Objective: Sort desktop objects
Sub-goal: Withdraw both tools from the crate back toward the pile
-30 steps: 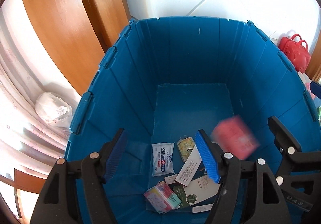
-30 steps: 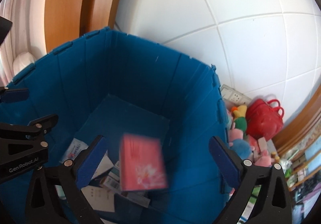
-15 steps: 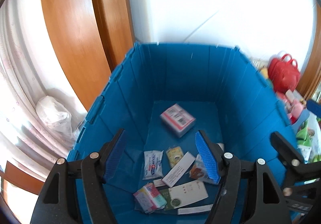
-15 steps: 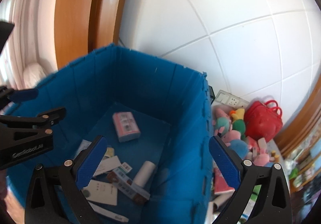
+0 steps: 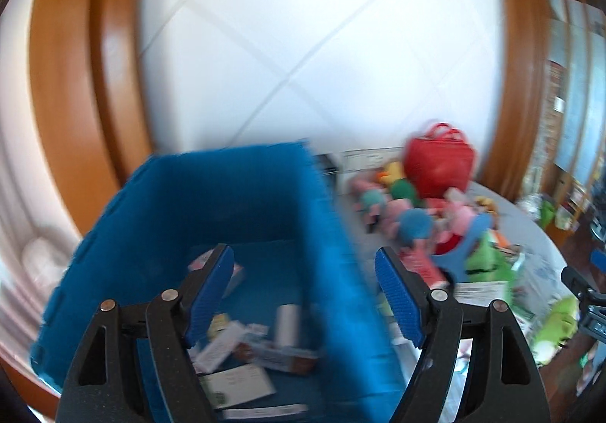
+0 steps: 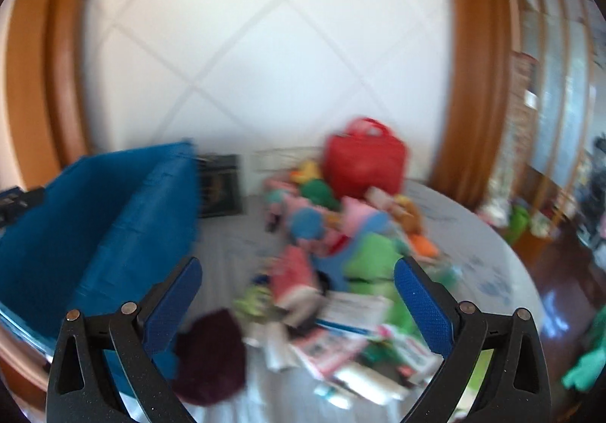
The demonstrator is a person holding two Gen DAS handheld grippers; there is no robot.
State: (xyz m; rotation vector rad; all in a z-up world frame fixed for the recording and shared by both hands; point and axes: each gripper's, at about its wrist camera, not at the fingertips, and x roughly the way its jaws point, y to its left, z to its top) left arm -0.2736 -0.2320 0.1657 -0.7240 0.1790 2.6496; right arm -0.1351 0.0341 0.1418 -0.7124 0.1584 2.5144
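Note:
Both views are motion-blurred. A blue folding crate [image 5: 159, 218] holds several small packets and boxes, among them a white roll [image 5: 286, 320] and a pink box [image 5: 204, 263]. My left gripper [image 5: 303, 294] is open and empty above the crate's right wall. My right gripper [image 6: 297, 305] is open and empty above a heap of packets and plush toys [image 6: 333, 260] on the table; the crate [image 6: 94, 229] stands at its left. The heap also shows in the left wrist view [image 5: 416, 218].
A red bag [image 6: 363, 161] stands behind the heap against the white tiled wall. A dark maroon object [image 6: 210, 358] lies near the right gripper's left finger. A dark framed item [image 6: 221, 190] leans by the crate. The round table's edge [image 6: 530, 290] curves at right.
Both grippers have swung right, away from the crate's inside toward the heap on the table. The pink box, falling one second ago, lies in the crate. Both grippers stay open.

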